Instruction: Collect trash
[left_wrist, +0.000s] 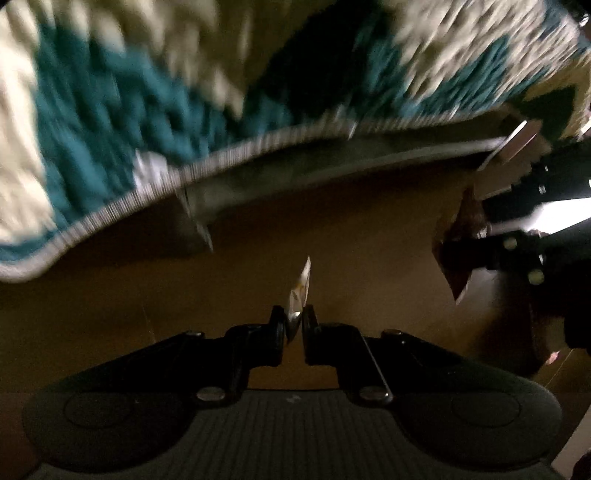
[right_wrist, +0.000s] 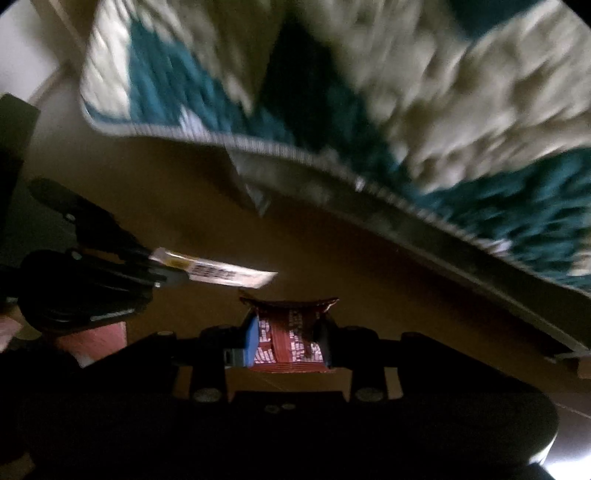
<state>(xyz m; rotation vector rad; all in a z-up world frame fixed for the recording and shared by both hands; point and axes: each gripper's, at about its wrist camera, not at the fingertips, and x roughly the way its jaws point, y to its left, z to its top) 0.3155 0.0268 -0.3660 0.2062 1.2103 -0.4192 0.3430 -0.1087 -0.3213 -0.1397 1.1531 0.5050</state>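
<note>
Right now my left gripper (left_wrist: 294, 325) is clamped nearly shut on a thin pale sachet (left_wrist: 300, 295) that sticks out past its tips. My right gripper (right_wrist: 286, 341) pinches a dark red snack wrapper (right_wrist: 290, 341), its jaws held partly apart by the wrapper's width. Both hang over a bare brown floor (left_wrist: 332, 229). Beyond them lies a shaggy teal-and-cream rug (left_wrist: 184, 92) with a grey bound edge, blurred. Just beside that edge sits a clear plastic scrap (right_wrist: 255, 192), which I can't identify further. Nothing blocks either gripper.
</note>
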